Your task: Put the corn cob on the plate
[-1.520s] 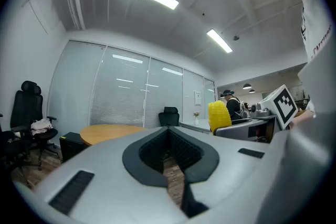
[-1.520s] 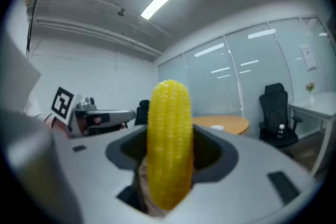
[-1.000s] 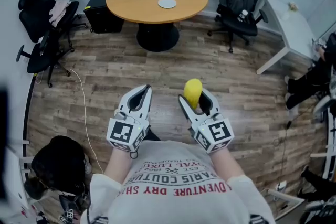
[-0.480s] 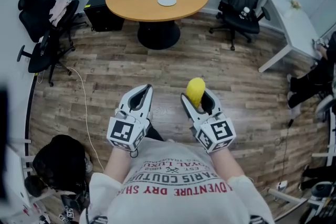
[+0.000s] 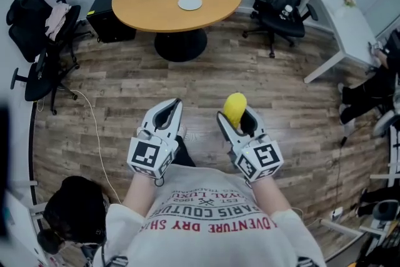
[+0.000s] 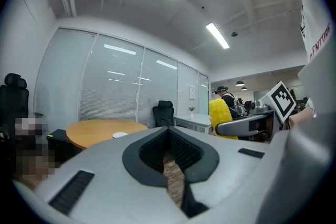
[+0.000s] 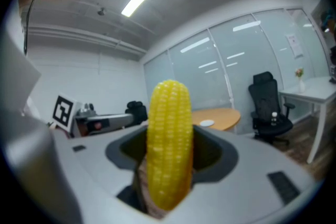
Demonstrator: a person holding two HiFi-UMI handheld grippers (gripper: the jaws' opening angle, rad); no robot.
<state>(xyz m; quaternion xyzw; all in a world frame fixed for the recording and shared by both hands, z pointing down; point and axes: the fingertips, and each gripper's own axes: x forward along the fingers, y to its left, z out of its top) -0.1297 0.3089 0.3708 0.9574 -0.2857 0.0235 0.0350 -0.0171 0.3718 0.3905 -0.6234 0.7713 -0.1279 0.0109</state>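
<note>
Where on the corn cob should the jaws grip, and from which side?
Grip its lower half across the round sides, coming from the base end: the corn cob is long and cylindrical, and the right gripper holds it so, tip free.

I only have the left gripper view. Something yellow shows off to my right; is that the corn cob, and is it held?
Observer: Yes. The right gripper view shows the corn cob clamped lengthwise between the jaws of the right gripper, its tip standing out past them.
Operator: Where is the plate from where I stand?
Observer: In the head view the plate lies on the round table, straight ahead across the wood floor.
Operator: Anything on it?
Observer: From above it looks bare.
</note>
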